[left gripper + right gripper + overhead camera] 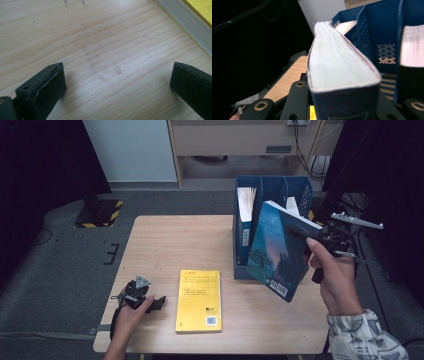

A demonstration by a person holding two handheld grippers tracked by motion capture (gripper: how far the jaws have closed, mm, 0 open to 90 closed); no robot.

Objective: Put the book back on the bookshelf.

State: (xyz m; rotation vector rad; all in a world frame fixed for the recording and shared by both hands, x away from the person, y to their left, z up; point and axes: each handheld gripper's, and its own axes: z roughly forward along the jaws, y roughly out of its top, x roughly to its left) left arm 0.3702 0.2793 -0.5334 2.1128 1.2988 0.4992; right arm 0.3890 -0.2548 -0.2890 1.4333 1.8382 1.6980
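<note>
My right gripper (311, 234) is shut on a blue paperback book (277, 250) and holds it tilted in the air, just in front of the blue file organizer (272, 190). In the right gripper view the book (337, 67) is clamped at its spine end between the jaws of my right gripper (344, 105), page edges facing up. My left gripper (160, 302) rests on the table at the front left, held by a hand. It stands open (117, 85) over bare wood with nothing between its jaws. A yellow book (199, 300) lies flat just right of it.
The organizer (382, 32) stands at the table's (165, 245) back right and has several slots. One slot holds an upright book (246, 215). The yellow book's page edge (185, 22) lies just beyond the left jaws. Dark curtains hang on both sides.
</note>
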